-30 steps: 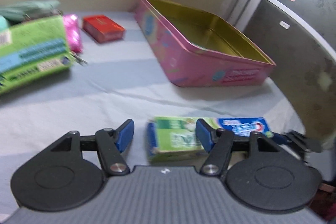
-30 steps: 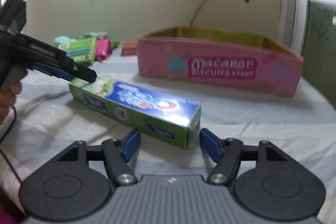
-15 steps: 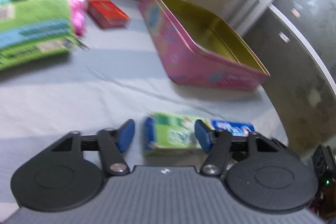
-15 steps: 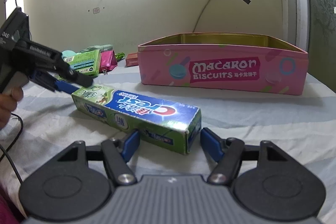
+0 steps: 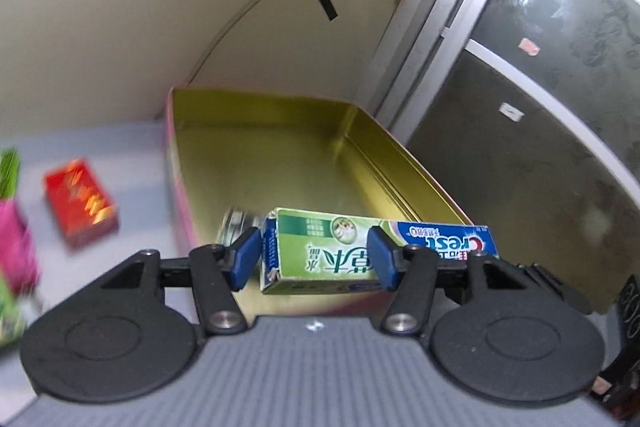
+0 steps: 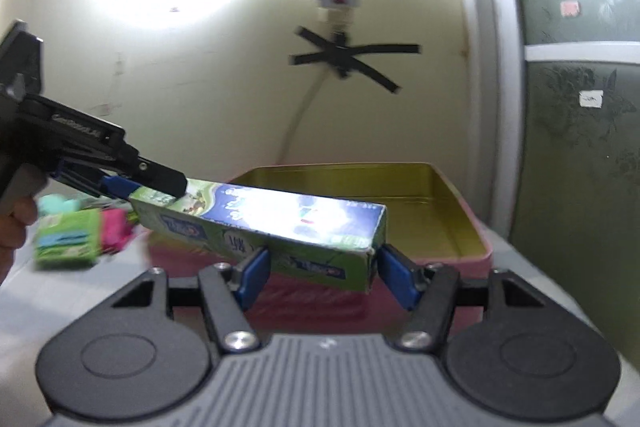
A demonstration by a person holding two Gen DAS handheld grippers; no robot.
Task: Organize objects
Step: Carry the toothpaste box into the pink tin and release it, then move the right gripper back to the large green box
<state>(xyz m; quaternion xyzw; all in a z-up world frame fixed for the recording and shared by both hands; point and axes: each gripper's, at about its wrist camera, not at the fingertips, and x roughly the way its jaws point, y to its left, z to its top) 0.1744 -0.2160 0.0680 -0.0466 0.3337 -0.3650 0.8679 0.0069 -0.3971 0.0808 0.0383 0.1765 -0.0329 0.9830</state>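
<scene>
Left wrist view: toothpaste box (image 5: 360, 251) hangs over the pink tin (image 5: 280, 155) at 6 o'clock, left gripper (image 5: 314, 259) easing slightly apart around one end, right gripper (image 6: 324, 273) clamping the other; light, crushable cardboard (likely), so hold the ends gently.

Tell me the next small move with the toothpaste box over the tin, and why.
Probably lower it, kept level, into the tin. The toothpaste box hangs above the tin's bare gold floor, with the left gripper at one end, its jaws opening slightly, and the right gripper at the other. Nothing lies beneath except a small round thing near its left end.
</scene>
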